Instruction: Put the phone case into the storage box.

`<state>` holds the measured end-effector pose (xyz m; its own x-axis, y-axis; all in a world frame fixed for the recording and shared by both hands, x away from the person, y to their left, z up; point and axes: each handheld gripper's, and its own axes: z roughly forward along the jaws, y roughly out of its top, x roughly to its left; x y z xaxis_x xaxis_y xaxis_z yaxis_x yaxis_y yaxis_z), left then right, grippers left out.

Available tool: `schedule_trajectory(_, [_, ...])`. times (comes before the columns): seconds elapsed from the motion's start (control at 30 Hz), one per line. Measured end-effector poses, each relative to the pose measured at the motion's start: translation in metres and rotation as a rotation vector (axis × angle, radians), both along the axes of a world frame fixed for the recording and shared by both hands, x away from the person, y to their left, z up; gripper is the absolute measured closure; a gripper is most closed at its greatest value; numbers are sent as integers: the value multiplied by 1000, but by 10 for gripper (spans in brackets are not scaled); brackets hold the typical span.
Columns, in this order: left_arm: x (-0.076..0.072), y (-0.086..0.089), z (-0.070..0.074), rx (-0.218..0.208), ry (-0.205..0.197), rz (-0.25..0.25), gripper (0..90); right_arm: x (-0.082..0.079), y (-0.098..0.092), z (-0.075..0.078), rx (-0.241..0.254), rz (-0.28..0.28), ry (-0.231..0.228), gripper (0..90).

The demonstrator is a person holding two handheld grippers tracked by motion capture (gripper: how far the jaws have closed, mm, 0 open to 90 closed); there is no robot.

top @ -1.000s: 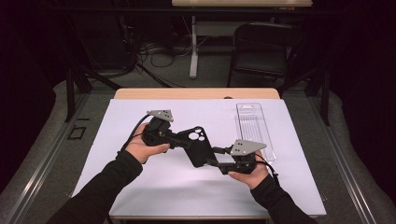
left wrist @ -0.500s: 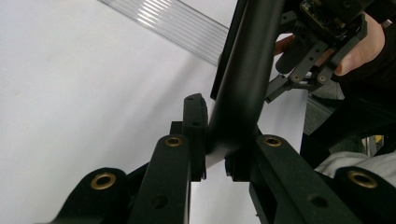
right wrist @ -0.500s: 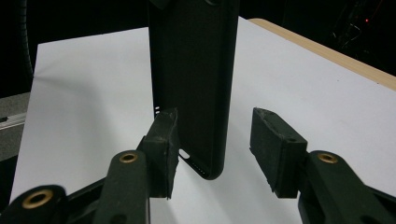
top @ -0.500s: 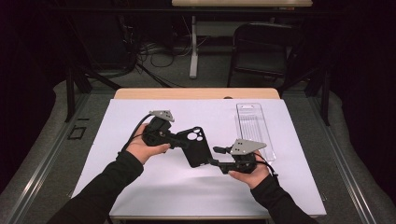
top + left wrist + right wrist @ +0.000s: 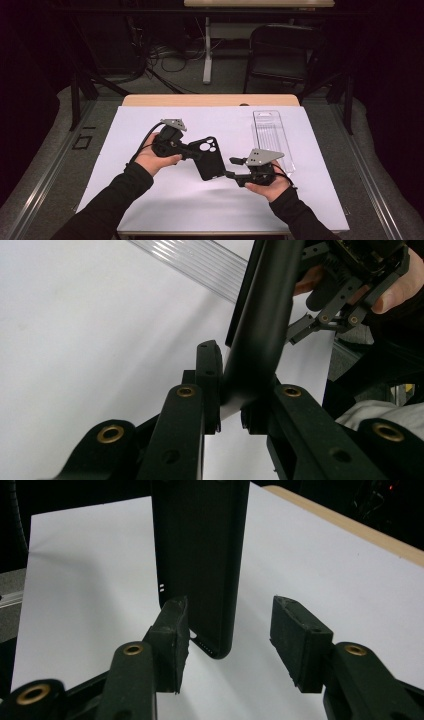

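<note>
A black phone case [image 5: 210, 157] with round camera cutouts hangs above the white table cover [image 5: 150, 200]. My left gripper [image 5: 197, 156] is shut on its left edge. In the left gripper view the pads [image 5: 210, 375] pinch the case [image 5: 260, 315], which stands edge-on. My right gripper [image 5: 231, 167] is at the case's lower end. Its jaws have just been opening. In the right gripper view the case [image 5: 200, 555] stands between the spread jaws of the right gripper [image 5: 234, 630]. The left pad [image 5: 172, 630] is close beside the case and the right pad [image 5: 295, 635] is well apart from it.
A clear plastic package [image 5: 272, 135] lies flat on the cover at the right rear, also in the left gripper view as a ribbed strip [image 5: 200, 260]. The wooden table edge [image 5: 210, 100] runs along the back. Behind it stands a dark chair [image 5: 280, 50].
</note>
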<state>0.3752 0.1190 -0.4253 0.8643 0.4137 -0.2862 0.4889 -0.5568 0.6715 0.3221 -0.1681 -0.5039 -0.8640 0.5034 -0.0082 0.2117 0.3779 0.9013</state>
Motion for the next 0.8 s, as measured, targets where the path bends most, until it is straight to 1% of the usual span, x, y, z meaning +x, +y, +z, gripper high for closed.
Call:
schedule_trajectory(0.07, [0,0,1,4,2,4,812,0,0,-1,-10,-2,15,500])
schedule_trajectory(0.1, [0,0,0,-4,10,-1,813,0,0,-1,-10,4,22,500])
schedule_trajectory(0.13, [0,1,0,-12,19,-10,813,0,0,-1,-7,5,18,496])
schedule_trajectory(0.17, [-1,1,0,-5,15,-2,813,-1,0,-1,3,-1,13,485])
schedule_trajectory(0.2, [-2,0,1,11,10,6,812,-1,0,-1,13,-7,16,463])
schedule_trajectory(0.3, [-2,0,0,4,18,1,813,-2,0,1,25,-28,26,402])
schedule_trajectory(0.37, [-3,0,0,5,21,4,813,-2,0,2,16,-39,19,349])
schedule_trajectory(0.4, [-3,0,0,10,20,6,812,-3,0,4,0,-53,31,328])
schedule_trajectory(0.43, [-4,0,0,12,20,3,813,-3,0,4,-8,-58,30,310])
schedule_trajectory(0.5, [-5,-1,1,29,15,8,813,-4,1,5,-19,-70,34,287])
schedule_trajectory(0.53, [-5,-1,0,25,19,-1,813,-4,2,6,-21,-76,31,276])
schedule_trajectory(0.57, [-6,-1,0,34,13,4,813,-5,2,6,-18,-77,31,252])
schedule_trajectory(0.6, [-6,-2,0,33,16,0,813,-5,3,7,-15,-78,38,236])
schedule_trajectory(0.7, [-6,-3,0,40,19,-3,813,-7,6,9,-17,-87,37,184])
schedule_trajectory(0.8, [-7,-4,1,55,21,-8,813,-8,9,12,-16,-96,37,151])
